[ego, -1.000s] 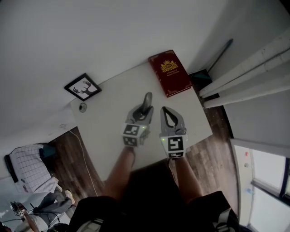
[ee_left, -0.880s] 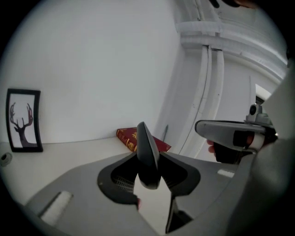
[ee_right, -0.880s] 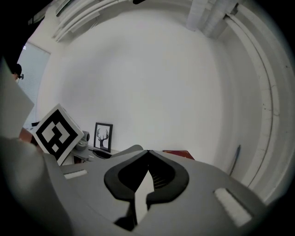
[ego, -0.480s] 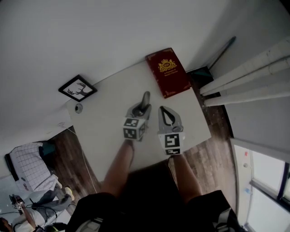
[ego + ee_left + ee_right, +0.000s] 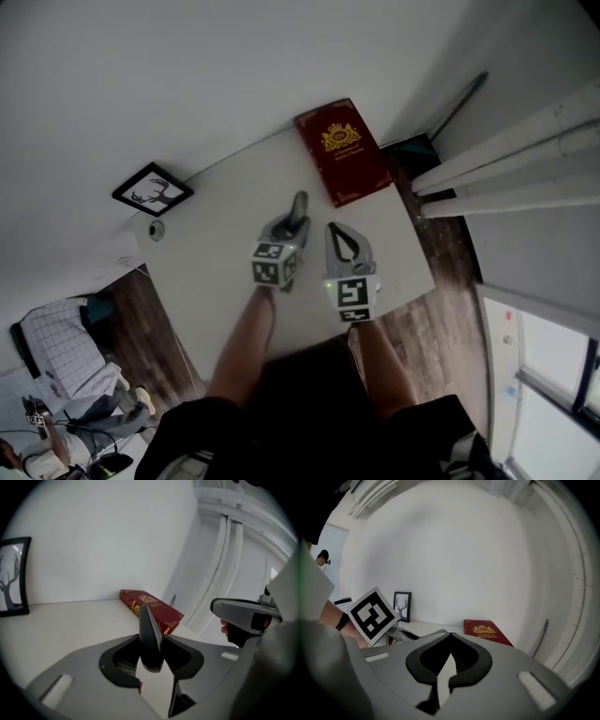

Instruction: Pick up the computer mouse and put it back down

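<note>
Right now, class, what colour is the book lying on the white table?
The book is dark red with gold decoration, clearest in the head view.

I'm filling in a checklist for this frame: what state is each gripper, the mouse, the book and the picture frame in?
left gripper: shut on the computer mouse
right gripper: shut, empty
computer mouse: held on its edge
red book: closed, lying flat
picture frame: standing upright

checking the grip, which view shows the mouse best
The left gripper view: the mouse stands on edge, large and centred, clamped by the left gripper. The head view shows only its dark end sticking out past the jaws, small. The right gripper view does not show it clearly.
</note>
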Demonstrator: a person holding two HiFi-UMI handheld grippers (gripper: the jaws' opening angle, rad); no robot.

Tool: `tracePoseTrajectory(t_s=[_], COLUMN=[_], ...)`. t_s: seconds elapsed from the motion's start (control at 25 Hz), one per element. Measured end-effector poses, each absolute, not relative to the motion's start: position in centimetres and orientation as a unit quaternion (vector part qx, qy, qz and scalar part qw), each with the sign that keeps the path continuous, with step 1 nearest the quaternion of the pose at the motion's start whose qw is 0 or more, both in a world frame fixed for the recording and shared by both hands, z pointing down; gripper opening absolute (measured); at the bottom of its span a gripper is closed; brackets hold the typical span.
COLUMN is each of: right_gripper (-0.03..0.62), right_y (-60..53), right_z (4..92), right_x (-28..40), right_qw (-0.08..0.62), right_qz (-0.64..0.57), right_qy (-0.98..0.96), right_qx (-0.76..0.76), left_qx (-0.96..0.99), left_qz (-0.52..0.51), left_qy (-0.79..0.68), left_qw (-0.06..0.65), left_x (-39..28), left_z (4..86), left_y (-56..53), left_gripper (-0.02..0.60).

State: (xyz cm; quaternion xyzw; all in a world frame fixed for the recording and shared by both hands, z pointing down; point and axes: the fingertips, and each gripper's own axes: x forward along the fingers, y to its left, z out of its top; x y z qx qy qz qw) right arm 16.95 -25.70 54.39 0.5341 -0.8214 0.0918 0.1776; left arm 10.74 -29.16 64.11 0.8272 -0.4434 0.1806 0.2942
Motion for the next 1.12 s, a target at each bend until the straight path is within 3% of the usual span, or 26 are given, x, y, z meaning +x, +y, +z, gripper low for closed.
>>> tracePoseTrajectory(t_s=[1.12], right_gripper=[0.014], right_y=[-28.2], right_z=[56.1], right_x=[18.5], right_qw=[0.175], right_qz=[0.113], right_qy=[-0.818], right_qx=[0.537], left_qx=[0.811], left_qz=[0.182], left_qy=[-0.436], left_qw=[0.345], left_x=[12.0], left_z=[68.1], left_y=[-30.7], left_gripper=[0.140])
